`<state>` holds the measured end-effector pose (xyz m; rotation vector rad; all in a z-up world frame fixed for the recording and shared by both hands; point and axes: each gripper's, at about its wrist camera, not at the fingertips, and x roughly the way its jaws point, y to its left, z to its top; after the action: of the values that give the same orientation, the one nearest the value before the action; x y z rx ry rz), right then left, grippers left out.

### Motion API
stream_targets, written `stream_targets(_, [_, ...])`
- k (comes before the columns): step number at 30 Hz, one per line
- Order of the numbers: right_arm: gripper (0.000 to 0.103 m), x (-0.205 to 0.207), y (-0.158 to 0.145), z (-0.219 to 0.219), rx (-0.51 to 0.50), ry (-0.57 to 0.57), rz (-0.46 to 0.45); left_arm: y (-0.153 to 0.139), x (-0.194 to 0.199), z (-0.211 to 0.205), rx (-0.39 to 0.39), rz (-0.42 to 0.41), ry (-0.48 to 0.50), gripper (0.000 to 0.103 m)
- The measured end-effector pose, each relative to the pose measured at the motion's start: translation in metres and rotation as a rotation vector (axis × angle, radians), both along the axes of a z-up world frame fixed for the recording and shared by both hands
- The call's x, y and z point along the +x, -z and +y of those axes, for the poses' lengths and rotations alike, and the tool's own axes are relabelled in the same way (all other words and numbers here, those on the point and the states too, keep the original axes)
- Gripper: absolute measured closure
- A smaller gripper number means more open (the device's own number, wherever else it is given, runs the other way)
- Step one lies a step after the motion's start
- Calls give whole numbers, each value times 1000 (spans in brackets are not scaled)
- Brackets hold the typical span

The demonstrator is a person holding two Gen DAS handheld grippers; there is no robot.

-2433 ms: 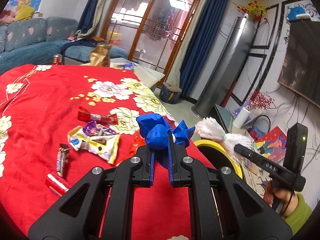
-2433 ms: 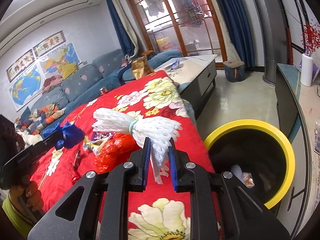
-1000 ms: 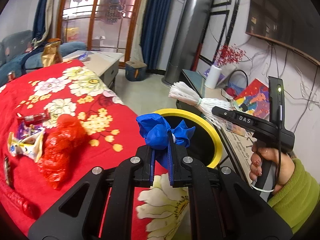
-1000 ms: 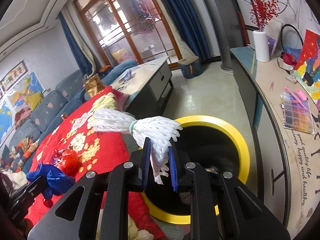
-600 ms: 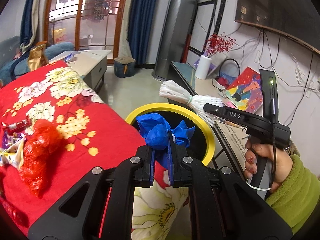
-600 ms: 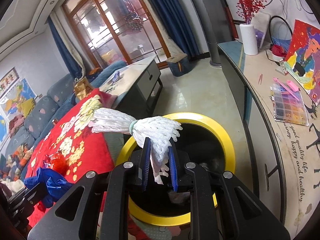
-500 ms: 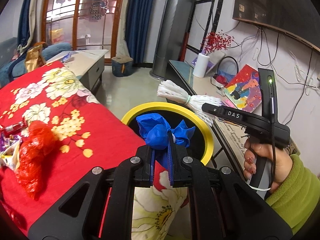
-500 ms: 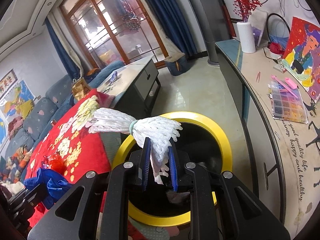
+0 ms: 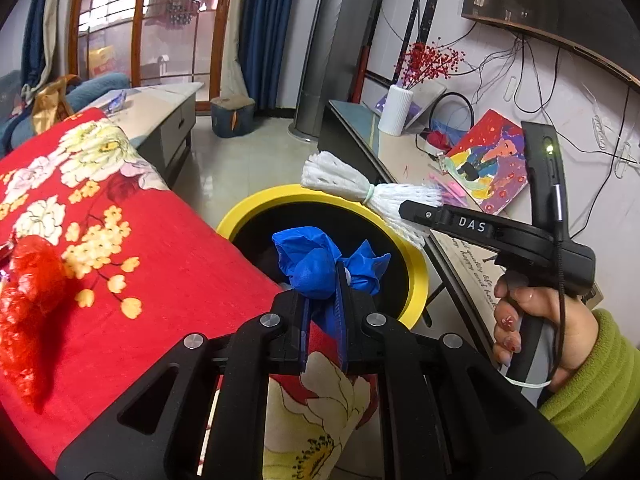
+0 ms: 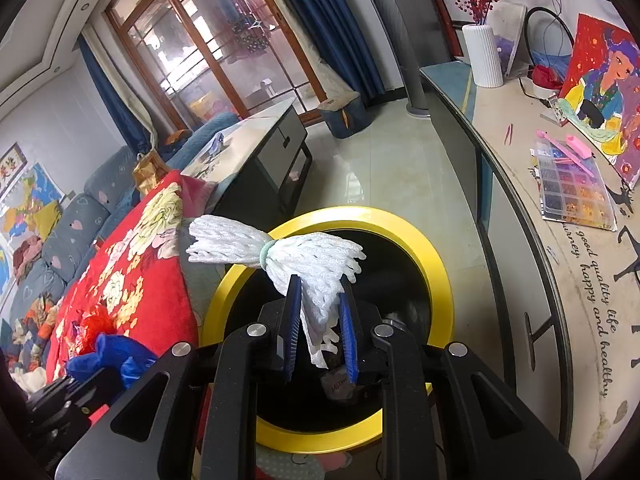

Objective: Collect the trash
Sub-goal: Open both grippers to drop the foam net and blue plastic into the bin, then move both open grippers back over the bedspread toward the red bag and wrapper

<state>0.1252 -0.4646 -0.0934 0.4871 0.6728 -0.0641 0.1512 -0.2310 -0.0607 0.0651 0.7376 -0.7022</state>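
My left gripper (image 9: 325,280) is shut on a crumpled blue bag (image 9: 316,260), held over the near rim of the yellow-rimmed black bin (image 9: 416,264). My right gripper (image 10: 318,300) has its jaws parted wider than before; the white foam net (image 10: 296,256) still sits between the fingers, directly above the bin's opening (image 10: 436,248). The right gripper and net (image 9: 360,188) also show in the left wrist view, over the bin's far rim. The blue bag (image 10: 108,356) shows at the lower left of the right wrist view.
The red flowered tablecloth (image 9: 140,248) lies left of the bin, with a red plastic bag (image 9: 28,288) on it. A long counter (image 10: 560,208) with a bead box, painting and white vase runs right of the bin. Trash lies inside the bin (image 10: 340,384).
Both grippers moved from over the table to over the bin. In the last half second the right gripper's jaws have spread apart around the foam net.
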Motion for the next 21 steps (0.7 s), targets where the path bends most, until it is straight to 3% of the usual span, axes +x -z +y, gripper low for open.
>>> stream_targets(3, [83, 2, 2, -1, 4, -1, 7, 6, 6, -6, 3, 8, 12, 96])
stream_targets(4, [78, 3, 3, -1, 5, -5, 12, 8, 8, -9, 3, 16, 18, 93])
stream_targets(5, [72, 4, 4, -1, 3, -4, 16, 10, 10, -10, 9, 15, 14, 82])
stream_targets(6, [56, 4, 5, -1, -4, 10, 23, 9, 12, -11, 13, 11, 4, 65])
stream_targets(7, [51, 4, 7, -1, -4, 20, 27, 9, 16, -9, 0, 17, -11, 59])
stream_targets(14, [49, 2, 7, 4, -51, 30, 30, 0, 16, 13, -69, 27, -75, 25])
stream_targets(21, [41, -1, -1, 14, -63, 11, 2, -10, 11, 38, -118, 23, -148, 13])
